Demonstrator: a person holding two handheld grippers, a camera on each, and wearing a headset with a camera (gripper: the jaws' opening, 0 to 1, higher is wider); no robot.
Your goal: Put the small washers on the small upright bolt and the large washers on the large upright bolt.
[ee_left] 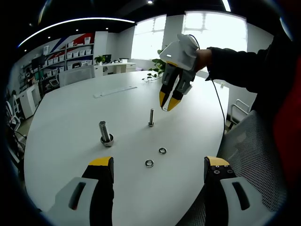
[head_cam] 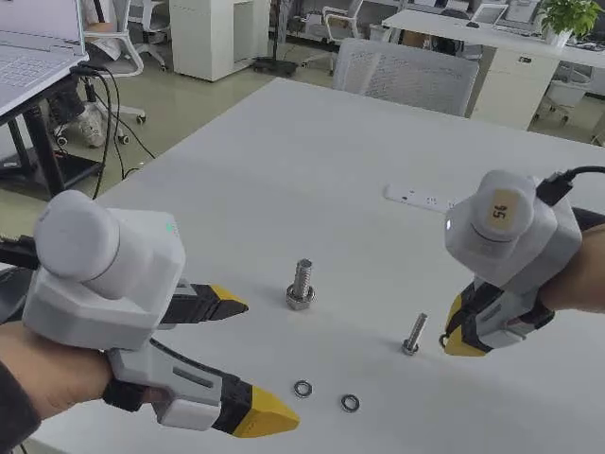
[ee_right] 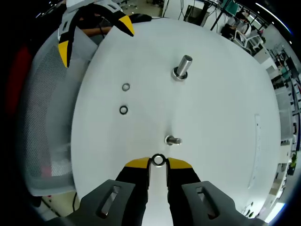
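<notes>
Head view: the right gripper [head_cam: 452,342] hangs just beside the small bolt [head_cam: 414,334]; left gripper view: the left gripper [ee_left: 159,164] gapes wide and empty near two loose washers [ee_left: 162,150] on the desk [ee_left: 70,117]. Right gripper view: jaws nearly closed pinch a small washer [ee_right: 158,160]; centre its hole over the bolt's tip, lower, then release.

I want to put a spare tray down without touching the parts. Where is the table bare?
The wide far part of the table, beyond the large bolt and left of the white strip, is bare. It is crowded near you: the small bolt, two loose washers, the left gripper and the right gripper holding a washer sit close together.
</notes>
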